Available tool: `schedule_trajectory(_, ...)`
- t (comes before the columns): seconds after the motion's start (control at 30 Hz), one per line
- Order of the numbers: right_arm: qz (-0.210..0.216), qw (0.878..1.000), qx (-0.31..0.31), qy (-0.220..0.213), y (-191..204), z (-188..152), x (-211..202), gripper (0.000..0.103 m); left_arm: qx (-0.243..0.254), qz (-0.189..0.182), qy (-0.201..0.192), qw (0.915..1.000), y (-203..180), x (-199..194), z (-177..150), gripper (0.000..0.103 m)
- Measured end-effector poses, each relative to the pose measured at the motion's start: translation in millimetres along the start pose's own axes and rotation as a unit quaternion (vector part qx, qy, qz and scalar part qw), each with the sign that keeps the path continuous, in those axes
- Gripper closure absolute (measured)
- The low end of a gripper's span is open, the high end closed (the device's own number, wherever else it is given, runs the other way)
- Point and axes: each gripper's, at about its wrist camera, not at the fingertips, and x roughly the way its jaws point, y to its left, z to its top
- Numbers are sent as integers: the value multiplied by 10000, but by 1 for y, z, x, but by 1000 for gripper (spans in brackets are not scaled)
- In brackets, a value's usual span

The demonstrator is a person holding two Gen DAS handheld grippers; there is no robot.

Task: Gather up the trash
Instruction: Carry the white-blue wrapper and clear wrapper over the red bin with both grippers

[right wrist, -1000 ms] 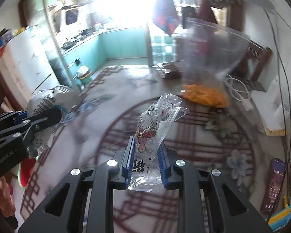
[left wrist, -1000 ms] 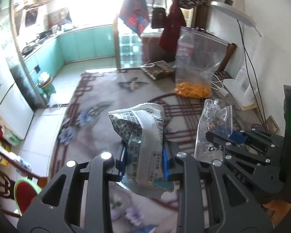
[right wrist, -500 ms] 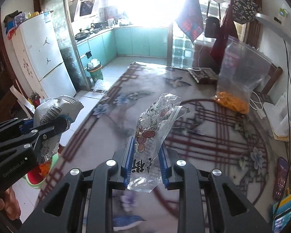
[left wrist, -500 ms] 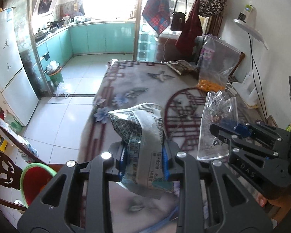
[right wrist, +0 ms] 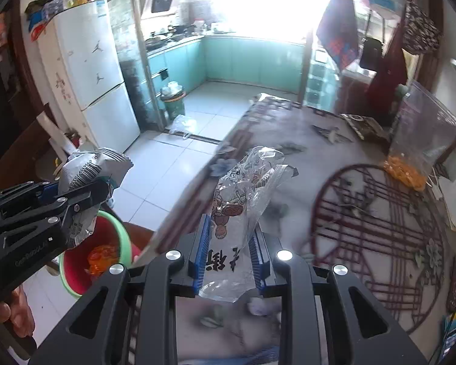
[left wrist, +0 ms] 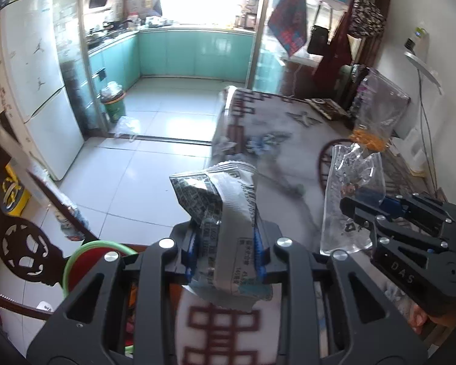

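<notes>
Above the red bin [right wrist: 85,261] beside the bench [right wrist: 334,182], a silver snack wrapper [left wrist: 225,213] is clamped in the left tool [left wrist: 225,257] and a clear wrapper [right wrist: 243,200] in the right tool [right wrist: 229,261], neither yet dropped in.

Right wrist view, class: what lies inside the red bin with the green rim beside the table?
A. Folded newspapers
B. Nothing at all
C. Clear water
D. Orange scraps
D: orange scraps show at the bottom of the red bin with the green rim.
</notes>
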Motion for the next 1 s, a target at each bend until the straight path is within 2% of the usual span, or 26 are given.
schedule_trajectory(0.3,210,9991,-373,51,50,11,11,79,-395,273,23,9988,55,-5,-10,75)
schedule_trajectory(0.6,494,9966,-647,89,94,20,24,78,-659,544,84,9963,94,-8,-20,75)
schedule_trajectory(1.0,843,9900,-1109,207,148,26,41,78,-1091,992,61,9891,149,-23,-31,75)
